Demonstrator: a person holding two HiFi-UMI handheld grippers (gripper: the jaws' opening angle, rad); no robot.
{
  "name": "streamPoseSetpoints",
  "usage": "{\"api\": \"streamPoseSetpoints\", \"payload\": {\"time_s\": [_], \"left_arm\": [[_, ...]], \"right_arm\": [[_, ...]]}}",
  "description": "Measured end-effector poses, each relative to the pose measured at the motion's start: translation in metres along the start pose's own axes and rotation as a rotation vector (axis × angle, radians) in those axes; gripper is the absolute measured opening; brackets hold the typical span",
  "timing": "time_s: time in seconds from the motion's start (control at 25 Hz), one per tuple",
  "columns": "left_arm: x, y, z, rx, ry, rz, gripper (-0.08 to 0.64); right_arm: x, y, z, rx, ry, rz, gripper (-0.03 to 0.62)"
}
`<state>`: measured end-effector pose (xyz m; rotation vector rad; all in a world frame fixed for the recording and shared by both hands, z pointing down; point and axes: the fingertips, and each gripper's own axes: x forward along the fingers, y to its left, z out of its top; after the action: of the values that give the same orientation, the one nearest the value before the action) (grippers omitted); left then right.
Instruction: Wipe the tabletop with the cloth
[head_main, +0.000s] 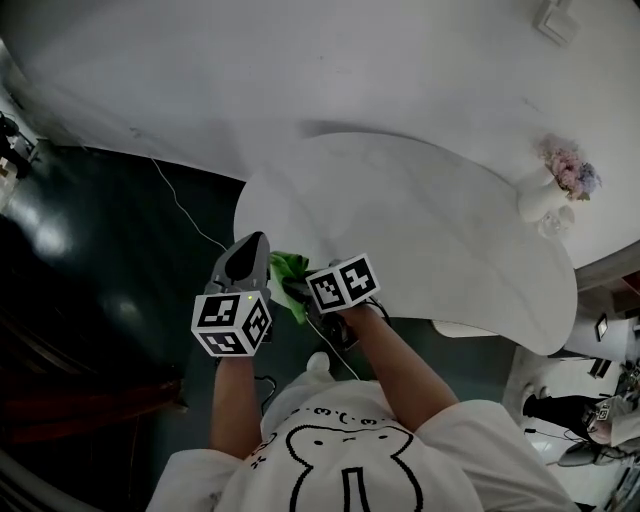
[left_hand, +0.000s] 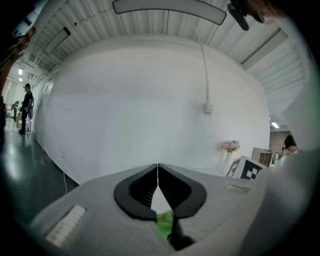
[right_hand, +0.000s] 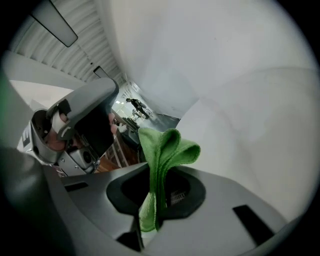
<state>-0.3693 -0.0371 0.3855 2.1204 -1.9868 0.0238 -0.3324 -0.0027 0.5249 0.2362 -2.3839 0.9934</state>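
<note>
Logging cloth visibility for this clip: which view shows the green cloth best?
The right gripper view: the green cloth stands folded and clamped between its jaws, mid-frame. The head view shows the cloth only as a small patch at the near edge of the table; the left gripper view shows a green sliver below its closed jaws.

The cloth is soft, napped green fabric. The tabletop looks smooth, white and matt, perhaps faintly veined. The left gripper and right gripper are matt grey plastic with ribbed black pads. The floor at left is dark and glossy.
</note>
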Motion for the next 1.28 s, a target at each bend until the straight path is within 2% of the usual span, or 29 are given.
{"api": "streamPoseSetpoints", "payload": {"time_s": [0.6,0.88,1.28], "left_arm": [[0.023,-0.065,0.063,0.066,-0.106,-0.054,0.018],[0.032,-0.098,0.086,0.120,-0.148,-0.077,0.018],[0.043,-0.154,0.114,0.178,-0.212,-0.125,0.018]], "right_arm": [[-0.116,-0.013,0.040,-0.068,-0.193,-0.050,0.046],[-0.173,-0.016,0.064,-0.115,-0.317,-0.079,0.046],[-0.274,-0.028,0.088,-0.223,-0.507,-0.196,0.046]]}}
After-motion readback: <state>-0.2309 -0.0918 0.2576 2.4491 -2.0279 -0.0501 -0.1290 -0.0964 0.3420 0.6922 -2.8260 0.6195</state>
